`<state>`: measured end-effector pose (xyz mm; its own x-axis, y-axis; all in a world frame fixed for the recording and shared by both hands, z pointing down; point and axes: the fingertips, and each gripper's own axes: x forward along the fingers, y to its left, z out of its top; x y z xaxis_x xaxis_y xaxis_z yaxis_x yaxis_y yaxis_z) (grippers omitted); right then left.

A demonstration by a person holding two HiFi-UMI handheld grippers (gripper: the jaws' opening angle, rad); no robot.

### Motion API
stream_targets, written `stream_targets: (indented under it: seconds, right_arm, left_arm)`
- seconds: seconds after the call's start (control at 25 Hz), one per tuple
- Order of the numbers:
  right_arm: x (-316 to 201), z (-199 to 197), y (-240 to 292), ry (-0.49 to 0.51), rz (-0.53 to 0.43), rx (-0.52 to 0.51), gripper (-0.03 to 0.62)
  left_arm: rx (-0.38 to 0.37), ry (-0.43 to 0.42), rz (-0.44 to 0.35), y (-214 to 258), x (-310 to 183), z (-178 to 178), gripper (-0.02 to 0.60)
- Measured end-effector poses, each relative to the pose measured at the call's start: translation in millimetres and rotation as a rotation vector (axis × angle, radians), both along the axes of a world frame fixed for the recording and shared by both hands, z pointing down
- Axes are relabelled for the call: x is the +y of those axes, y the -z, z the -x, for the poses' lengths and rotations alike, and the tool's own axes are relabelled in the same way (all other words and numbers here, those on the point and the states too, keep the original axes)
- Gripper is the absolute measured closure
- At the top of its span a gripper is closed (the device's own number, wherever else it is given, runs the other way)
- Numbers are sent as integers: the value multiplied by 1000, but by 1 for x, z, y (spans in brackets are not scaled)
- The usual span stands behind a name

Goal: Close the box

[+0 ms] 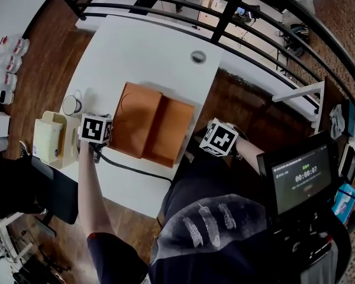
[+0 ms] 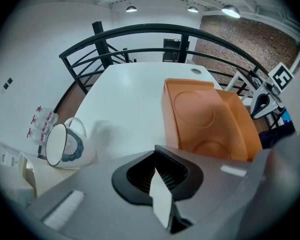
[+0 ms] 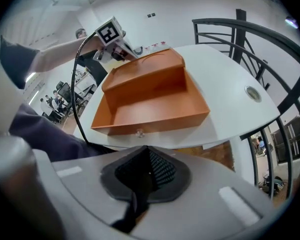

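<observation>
The left claw (image 2: 160, 179) is closed, with nothing between its pads, and is held over the white desk (image 2: 135, 94). Just to its left stands a white mug with a grey-blue pattern (image 2: 70, 144), and further left at the desk's edge a cream plastic tub (image 1: 50, 138). A black cable (image 1: 130, 167) trails from this claw across the desk toward the person. Ahead of it and to its right, not touched, lies the orange rectangular box (image 2: 205, 119), which is open: its flat lid with a pressed circle (image 2: 192, 106) leans back on the side nearest this claw

The right claw (image 3: 147, 174) is also closed and empty. It is held off the desk's edge, apart from the box. Straight ahead of it is the box's shallow tray (image 3: 155, 106), bare inside, with a small clasp (image 3: 139, 133) on the wall nearest the claw. The lid rises at a slant from the tray's far side. To the right of this claw, further along the desk, sits a round grey grommet (image 3: 252, 93). Beyond the desk runs a black metal railing (image 3: 250, 39)
</observation>
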<state>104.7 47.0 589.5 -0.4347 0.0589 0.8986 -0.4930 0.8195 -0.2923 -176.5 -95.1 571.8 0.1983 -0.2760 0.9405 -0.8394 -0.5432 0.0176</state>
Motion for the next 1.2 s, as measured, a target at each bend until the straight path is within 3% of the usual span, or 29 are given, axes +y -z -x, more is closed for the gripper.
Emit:
stream_targets:
  seconds: [0.56, 1.2]
  right_arm:
    - [-7, 37, -3, 103, -4, 12, 589]
    - [-23, 60, 4, 97, -56, 13, 589]
  left_arm:
    - [8, -21, 20, -9, -3, -3, 567]
    - [5, -27, 17, -7, -4, -4, 568]
